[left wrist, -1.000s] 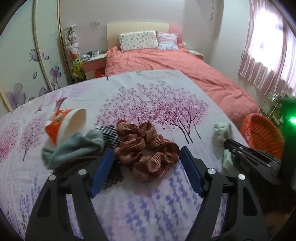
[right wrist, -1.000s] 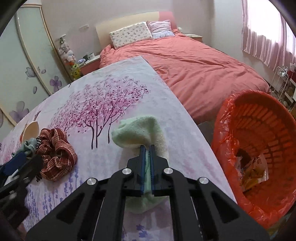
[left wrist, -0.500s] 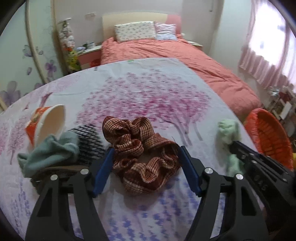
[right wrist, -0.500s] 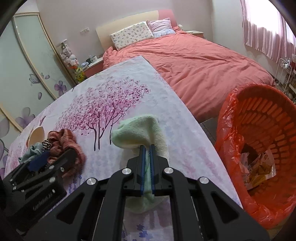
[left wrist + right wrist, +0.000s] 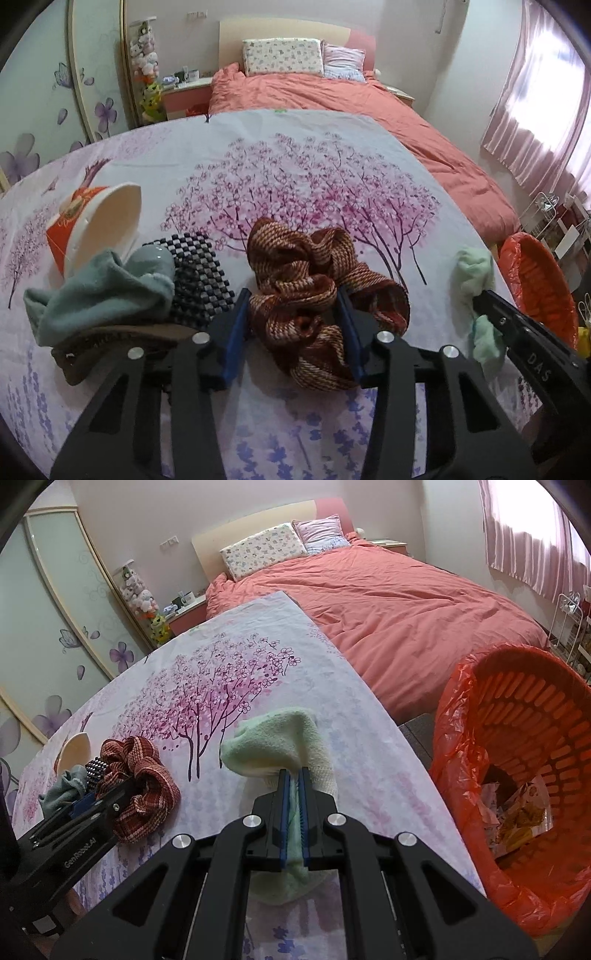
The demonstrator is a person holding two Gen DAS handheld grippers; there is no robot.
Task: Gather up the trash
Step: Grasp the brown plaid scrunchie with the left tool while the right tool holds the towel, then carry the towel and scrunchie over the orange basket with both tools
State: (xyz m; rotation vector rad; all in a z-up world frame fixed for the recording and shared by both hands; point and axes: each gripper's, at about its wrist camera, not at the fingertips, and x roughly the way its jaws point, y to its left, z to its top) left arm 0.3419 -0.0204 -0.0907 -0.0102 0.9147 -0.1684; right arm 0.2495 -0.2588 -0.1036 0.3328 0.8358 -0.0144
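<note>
Left gripper (image 5: 291, 325) fingers just closing on scrunchie (image 5: 317, 295); may snag tabletop (image 5: 295, 147) cloth. Right gripper (image 5: 293, 805) pinches rag (image 5: 273, 742); thin hold, may drop before bin (image 5: 524, 775).

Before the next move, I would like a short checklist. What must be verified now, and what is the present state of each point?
1. Right gripper shut on the green cloth: ok.
2. Left gripper around the brown scrunchie, jaws just closing: ok.
3. Left blue pads pressing firmly on the scrunchie: cannot tell.
4. Grey cloth and black beaded thing outside the left jaws: ok.
5. Orange basket open, with room inside: ok.
6. Paper cup collected: not ok, it lies on the sheet.
</note>
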